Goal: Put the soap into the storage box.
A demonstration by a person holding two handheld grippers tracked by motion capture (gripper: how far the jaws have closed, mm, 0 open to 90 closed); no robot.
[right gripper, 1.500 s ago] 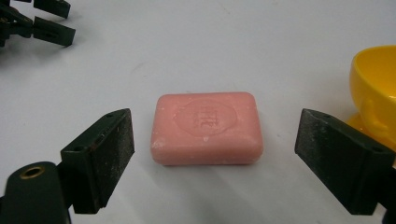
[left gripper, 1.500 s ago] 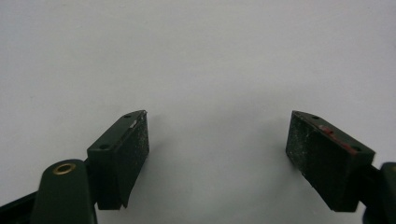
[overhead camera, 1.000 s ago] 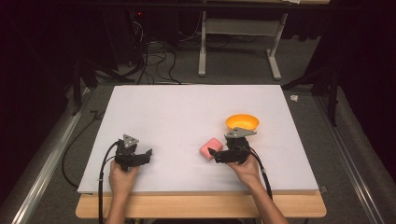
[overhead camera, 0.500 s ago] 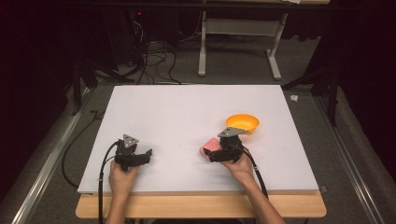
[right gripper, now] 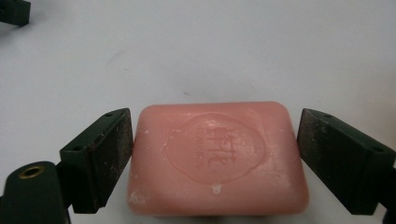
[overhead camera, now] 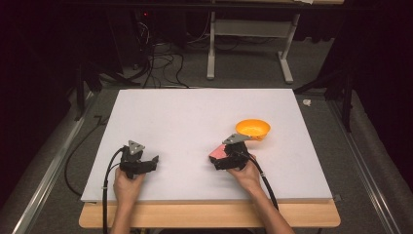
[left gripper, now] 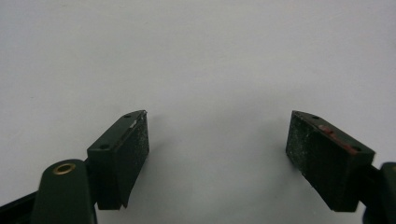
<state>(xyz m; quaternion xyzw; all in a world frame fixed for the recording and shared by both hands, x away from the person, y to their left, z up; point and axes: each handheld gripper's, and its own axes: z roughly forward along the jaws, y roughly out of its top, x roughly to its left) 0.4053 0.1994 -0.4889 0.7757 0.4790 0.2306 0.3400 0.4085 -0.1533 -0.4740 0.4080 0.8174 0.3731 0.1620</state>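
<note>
A pink bar of soap [right gripper: 217, 158] with a stamped round emblem lies flat on the white table [overhead camera: 195, 117]. My right gripper [right gripper: 215, 119] is open, one jaw on each side of the bar. Its left pad [right gripper: 114, 154] touches the soap and its right pad [right gripper: 322, 154] stands just off it. In the high view the soap [overhead camera: 217, 151] peeks out at the tip of the right gripper [overhead camera: 217, 158], near the front of the table. My left gripper [overhead camera: 153, 161] rests open at the front left, and nothing lies between its fingertips [left gripper: 217, 116].
An orange bowl [overhead camera: 253, 128] stands just behind and to the right of my right hand. Cables trail from both grippers over the table's front edge. A desk frame and floor cables lie beyond the far edge.
My right gripper has moved left and forward from beside the bowl, and its jaws now straddle the soap. The left gripper has stayed put.
</note>
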